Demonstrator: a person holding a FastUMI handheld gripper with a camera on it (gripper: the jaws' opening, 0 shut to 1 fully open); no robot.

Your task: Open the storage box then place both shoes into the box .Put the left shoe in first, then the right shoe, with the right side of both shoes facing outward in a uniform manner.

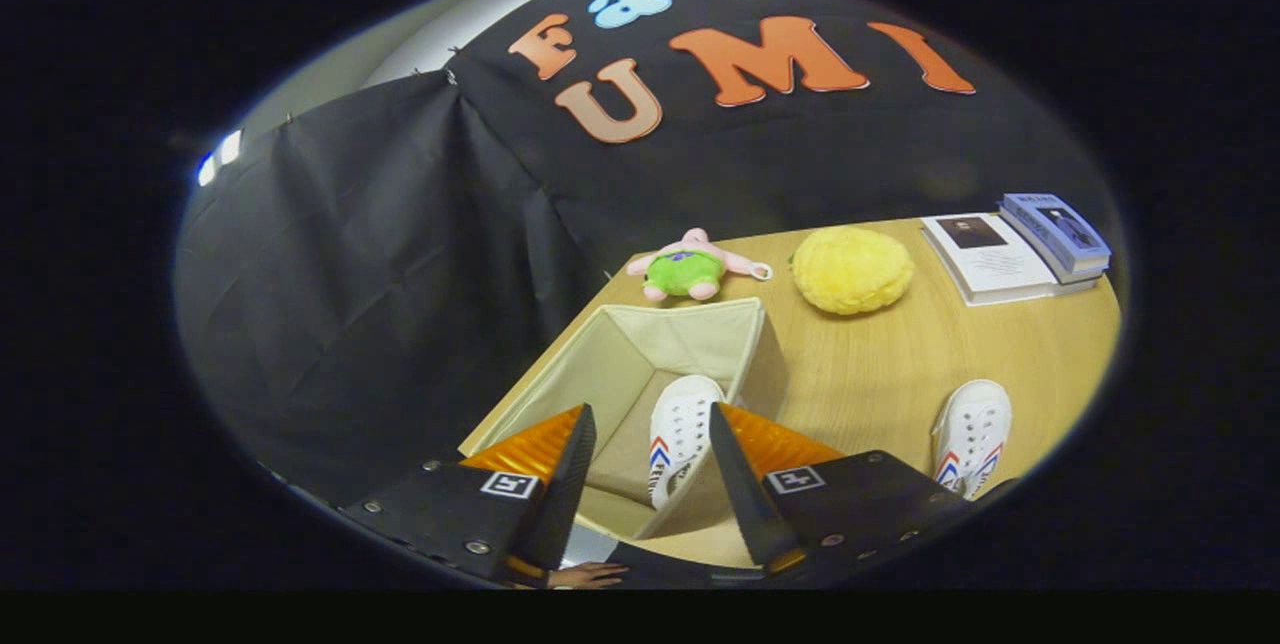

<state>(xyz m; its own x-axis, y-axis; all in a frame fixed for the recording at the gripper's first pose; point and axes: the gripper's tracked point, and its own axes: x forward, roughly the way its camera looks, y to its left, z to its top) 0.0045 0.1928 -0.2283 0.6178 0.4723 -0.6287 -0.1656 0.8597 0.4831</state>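
The claw (650, 464) is hanging above the open storage box (600, 364), its two fingers standing well apart and gripping nothing. Between the fingers, a white shoe (682, 434) is sitting inside the box, leaning against the wall nearest the open desk, toe pointing toward the far end. The second white shoe (972, 429) is waiting on the desk (900, 364), well apart from the box, off to the right of the claw. Beyond the box, a pink and green plush toy (690, 267) and a yellow plush ball (852, 269) are lying near the back of the desk, with some books (1020, 249) stacked further to the right. Part of a hand (585, 576) is showing just beneath the fingers.

Judging by this, one shoe is already in and the other is not yet done. The risks seem to be these: the box looks soft-walled, so a finger catching its rim could be pushing it askew or folding a wall inward. The shoe inside is leaning and not lying flat, so dropping the second one beside it could be tipping it over or crowding it. The second shoe could also be going in facing the wrong way if it is gripped without minding its side.
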